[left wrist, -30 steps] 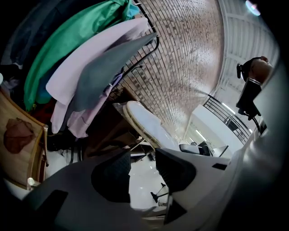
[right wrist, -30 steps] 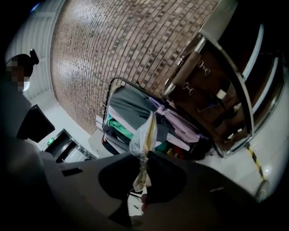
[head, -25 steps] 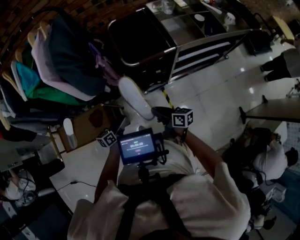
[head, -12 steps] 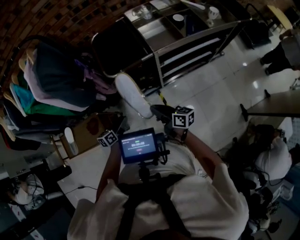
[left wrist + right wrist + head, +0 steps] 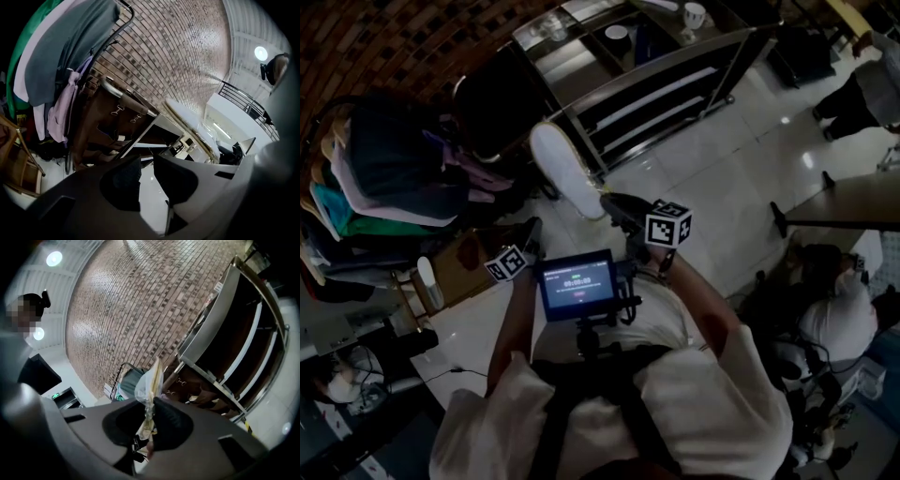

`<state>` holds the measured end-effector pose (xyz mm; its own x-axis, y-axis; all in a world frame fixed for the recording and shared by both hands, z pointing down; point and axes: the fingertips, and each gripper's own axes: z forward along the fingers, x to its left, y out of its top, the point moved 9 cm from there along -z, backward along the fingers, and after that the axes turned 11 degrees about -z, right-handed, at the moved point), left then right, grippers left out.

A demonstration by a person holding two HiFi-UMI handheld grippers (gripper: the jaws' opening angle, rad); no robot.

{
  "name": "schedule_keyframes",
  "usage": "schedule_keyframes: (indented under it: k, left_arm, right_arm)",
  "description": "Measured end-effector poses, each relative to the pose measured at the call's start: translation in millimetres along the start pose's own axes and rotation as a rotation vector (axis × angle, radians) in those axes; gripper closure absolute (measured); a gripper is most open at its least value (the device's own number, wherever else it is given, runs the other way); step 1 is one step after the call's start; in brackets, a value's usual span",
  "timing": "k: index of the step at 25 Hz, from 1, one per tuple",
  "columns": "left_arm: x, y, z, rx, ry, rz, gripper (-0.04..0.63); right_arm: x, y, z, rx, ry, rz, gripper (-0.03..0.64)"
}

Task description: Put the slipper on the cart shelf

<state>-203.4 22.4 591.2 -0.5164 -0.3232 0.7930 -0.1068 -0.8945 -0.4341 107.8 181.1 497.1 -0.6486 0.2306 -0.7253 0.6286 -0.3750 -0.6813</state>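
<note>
The white slipper, in thin clear wrap, sticks up and away from my right gripper, which is shut on its near end. In the right gripper view the slipper shows edge-on between the pads. The steel cart with its dark shelves stands just beyond the slipper's toe; the slipper is not touching it. In the right gripper view the cart fills the right side. My left gripper is lower left of the slipper. Its jaws have just been closing, a narrow gap remains and nothing is between them.
A rack of hanging clothes stands left of the cart, with a wooden chair below it. Cups and a bowl sit on the cart top. A table edge and another person are at the right. A brick wall stands behind.
Both grippers have moved on towards the cart, the slipper still held in the right one. The cart and clothes rack have slid up and left in the head view.
</note>
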Motion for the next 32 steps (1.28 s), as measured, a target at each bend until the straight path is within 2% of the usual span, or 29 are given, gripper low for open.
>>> schedule_keyframes:
  k: [10, 12, 20, 23, 25, 29, 32]
  left_arm:
    - [-59, -26, 41, 0.076, 0.061, 0.173, 0.526]
    - [-65, -23, 45, 0.086, 0.048, 0.179, 0.545]
    - [-70, -19, 65, 0.108, -0.003, 0.156, 0.546]
    - [-64, -5, 93, 0.123, -0.034, 0.135, 0.546]
    - [-70, -5, 101, 0.134, -0.058, 0.137, 0.569]
    - [-79, -7, 105, 0.157, -0.079, 0.162, 0.569]
    - [-78, -1, 110, 0.153, -0.082, 0.152, 0.569]
  right_arm:
    - [-36, 21, -70, -0.063, -0.045, 0.01, 0.563]
    - [-40, 24, -76, -0.089, -0.058, 0.017, 0.563]
    - [-42, 29, -98, -0.153, -0.128, 0.053, 0.563]
    - [-57, 45, -87, -0.143, -0.167, 0.033, 0.563]
    - [-61, 49, -89, -0.137, -0.184, 0.024, 0.563]
    - [-50, 57, -95, -0.139, -0.197, 0.005, 0.563]
    - [-47, 63, -92, -0.124, -0.205, -0.01, 0.563]
